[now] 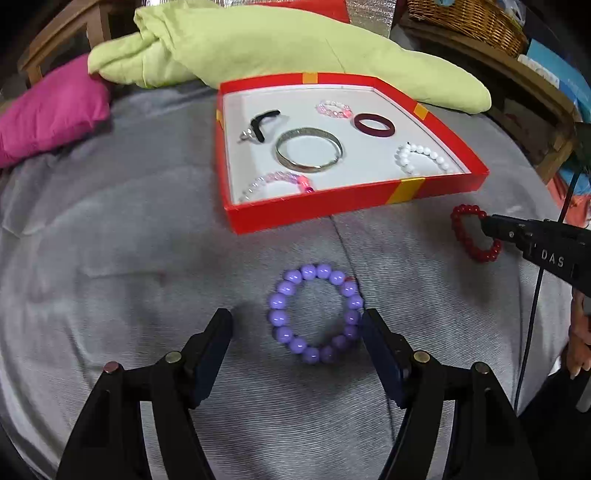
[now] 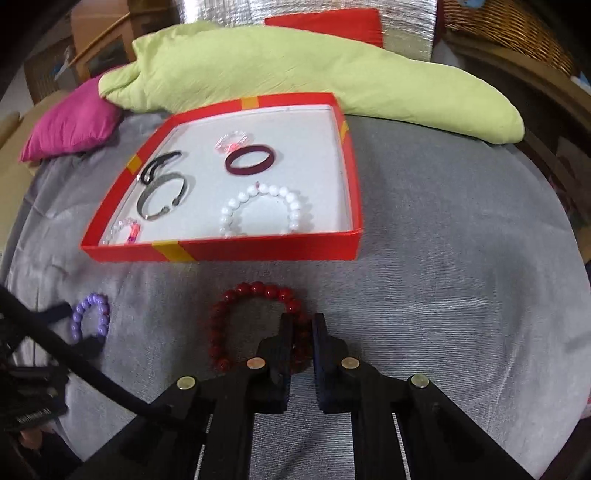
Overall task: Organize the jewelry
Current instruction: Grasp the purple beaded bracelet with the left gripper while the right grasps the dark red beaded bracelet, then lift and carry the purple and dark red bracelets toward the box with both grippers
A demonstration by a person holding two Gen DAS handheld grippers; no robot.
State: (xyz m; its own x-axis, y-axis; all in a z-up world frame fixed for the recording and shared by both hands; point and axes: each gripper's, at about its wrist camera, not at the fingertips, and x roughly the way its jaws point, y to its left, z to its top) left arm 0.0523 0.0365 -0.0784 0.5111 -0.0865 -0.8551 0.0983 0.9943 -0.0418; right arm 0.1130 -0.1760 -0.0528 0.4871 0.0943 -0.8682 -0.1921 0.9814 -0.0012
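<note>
A purple bead bracelet [image 1: 279, 303] lies flat on the grey cover, between the fingers of my left gripper [image 1: 297, 321]. That gripper is open, and the bracelet sits nearer its right finger. A red bead bracelet [image 2: 236, 295] lies to the right, in front of the red box [image 2: 258, 252]. My right gripper [image 2: 303, 325] is shut on the red bracelet's right side, with beads pinched between the pads. In the left wrist view the right gripper's tip [image 1: 485, 223] reaches into the red bracelet [image 1: 461, 218].
The red box [image 1: 332, 206] holds a silver bangle [image 1: 308, 149], a dark red band [image 1: 373, 125], a white bead bracelet [image 1: 421, 157], pink bead bracelets and a black piece. Behind it lie a green cloth [image 1: 295, 40] and a pink pillow [image 1: 51, 110]. A wicker basket [image 1: 469, 18] stands at the far right.
</note>
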